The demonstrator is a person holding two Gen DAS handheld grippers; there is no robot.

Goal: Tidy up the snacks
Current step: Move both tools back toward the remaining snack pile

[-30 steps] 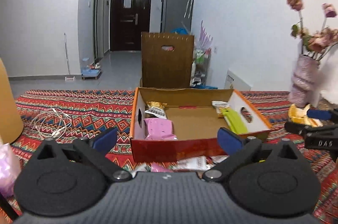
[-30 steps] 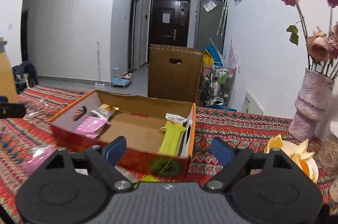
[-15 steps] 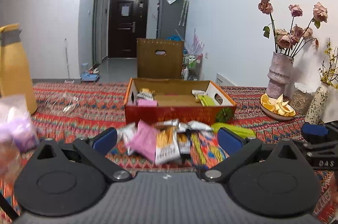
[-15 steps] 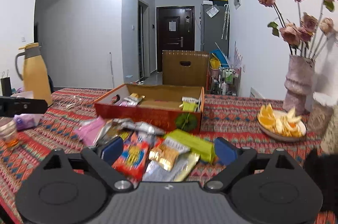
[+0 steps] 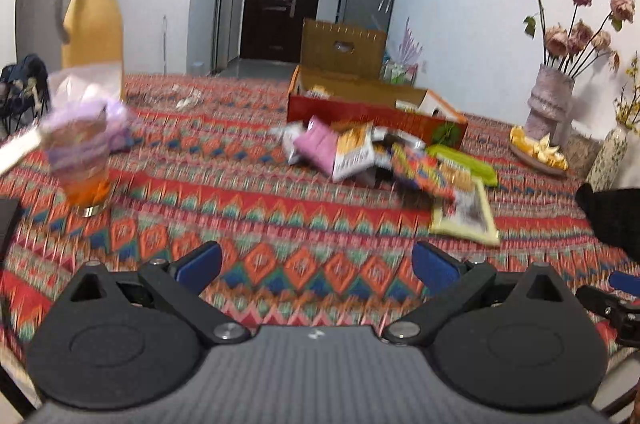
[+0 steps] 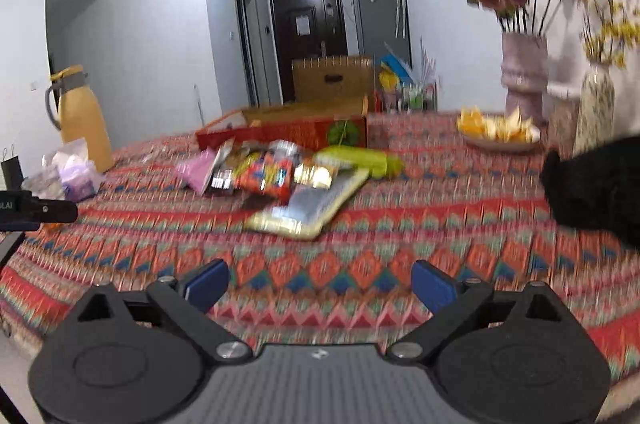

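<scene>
A patterned red cloth [image 5: 280,207] covers the worktop; nearest, the left gripper [image 5: 316,264] and right gripper [image 6: 320,284] hang over it, jaws wide and empty, the right's having just been opening; beyond lies the snack pile [image 6: 280,179]; behind it, the cardboard box [image 5: 372,107].

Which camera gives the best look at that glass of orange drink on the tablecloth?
The left wrist view. The glass of orange drink stands there whole at the left, though motion-blurred, in front of the yellow jug. In the right wrist view only an orange sliver shows at the left edge, hidden behind the left gripper.
</scene>
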